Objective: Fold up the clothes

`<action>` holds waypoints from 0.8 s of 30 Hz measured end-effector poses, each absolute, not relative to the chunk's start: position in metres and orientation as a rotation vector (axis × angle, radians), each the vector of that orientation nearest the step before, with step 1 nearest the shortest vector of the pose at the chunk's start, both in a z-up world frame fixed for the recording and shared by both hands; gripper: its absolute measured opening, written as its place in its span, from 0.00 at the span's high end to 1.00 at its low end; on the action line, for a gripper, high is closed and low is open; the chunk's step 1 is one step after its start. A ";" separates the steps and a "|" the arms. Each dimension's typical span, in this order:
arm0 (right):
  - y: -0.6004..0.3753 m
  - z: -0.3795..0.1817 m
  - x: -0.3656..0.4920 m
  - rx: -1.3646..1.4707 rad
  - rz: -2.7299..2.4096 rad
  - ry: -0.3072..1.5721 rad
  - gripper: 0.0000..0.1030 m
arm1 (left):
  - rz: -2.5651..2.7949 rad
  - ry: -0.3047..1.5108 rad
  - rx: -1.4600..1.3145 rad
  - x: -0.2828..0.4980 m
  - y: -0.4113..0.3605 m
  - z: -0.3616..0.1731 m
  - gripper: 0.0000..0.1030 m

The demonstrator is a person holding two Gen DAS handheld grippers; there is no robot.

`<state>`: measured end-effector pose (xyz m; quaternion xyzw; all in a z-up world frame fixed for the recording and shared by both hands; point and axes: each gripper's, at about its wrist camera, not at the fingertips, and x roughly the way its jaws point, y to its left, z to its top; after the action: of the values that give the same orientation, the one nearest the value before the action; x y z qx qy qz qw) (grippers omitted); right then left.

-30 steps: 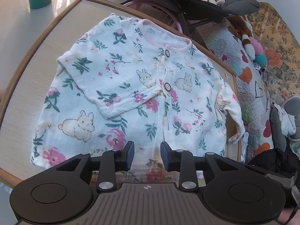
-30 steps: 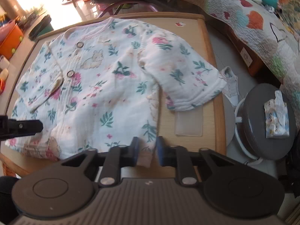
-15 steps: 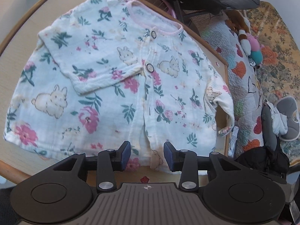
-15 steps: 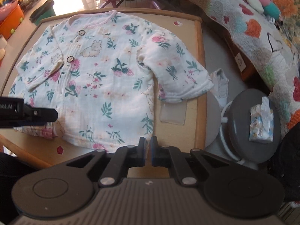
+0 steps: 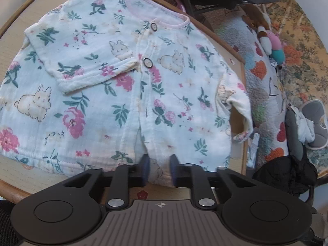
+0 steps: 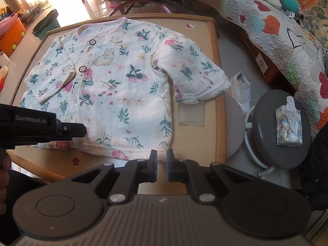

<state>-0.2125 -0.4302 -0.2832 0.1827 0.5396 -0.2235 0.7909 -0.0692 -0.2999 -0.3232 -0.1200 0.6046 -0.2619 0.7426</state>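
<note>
A white baby shirt [image 5: 127,94] with flowers, rabbits and two dark buttons lies flat on the wooden table; it also shows in the right wrist view [image 6: 123,86]. One sleeve [image 5: 82,69] is folded across the chest; the other sleeve [image 6: 192,73] lies spread toward the table's right edge. My left gripper [image 5: 157,170] is open, its fingers on either side of the hem at the shirt's front opening. My right gripper [image 6: 162,168] is nearly closed and empty, just in front of the hem's right corner. The left gripper also shows in the right wrist view [image 6: 67,129].
The table edge [image 6: 219,106] lies close on the right, with a clear plastic piece [image 6: 191,114] by it. Beyond stand a grey stool with a tissue pack [image 6: 289,121], a white shoe [image 6: 242,90] and a quilted bed [image 6: 287,41]. A green bin [image 6: 48,23] stands far left.
Both grippers pulled back toward the shirt's hem. The left fingers narrowed a little and now straddle the hem. The right fingers stay almost together, opening slightly.
</note>
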 end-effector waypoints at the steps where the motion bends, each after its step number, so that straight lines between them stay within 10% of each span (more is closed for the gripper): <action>1: -0.430 -0.283 -0.213 0.393 -0.486 1.160 0.91 | -0.573 1.321 -0.257 -0.070 -0.300 -0.324 0.94; 8: -0.434 -0.278 -0.220 0.413 -0.511 1.141 0.72 | -0.612 1.237 -0.260 -0.068 -0.284 -0.298 0.99; 24: -0.439 -0.268 -0.211 0.431 -0.489 1.100 0.64 | -0.517 1.323 -0.262 -0.061 -0.255 -0.325 0.99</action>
<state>-0.2108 -0.4392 -0.2681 0.2011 0.5132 -0.2280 0.8027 -0.0613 -0.2552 -0.3250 -0.1201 0.6055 -0.2367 0.7503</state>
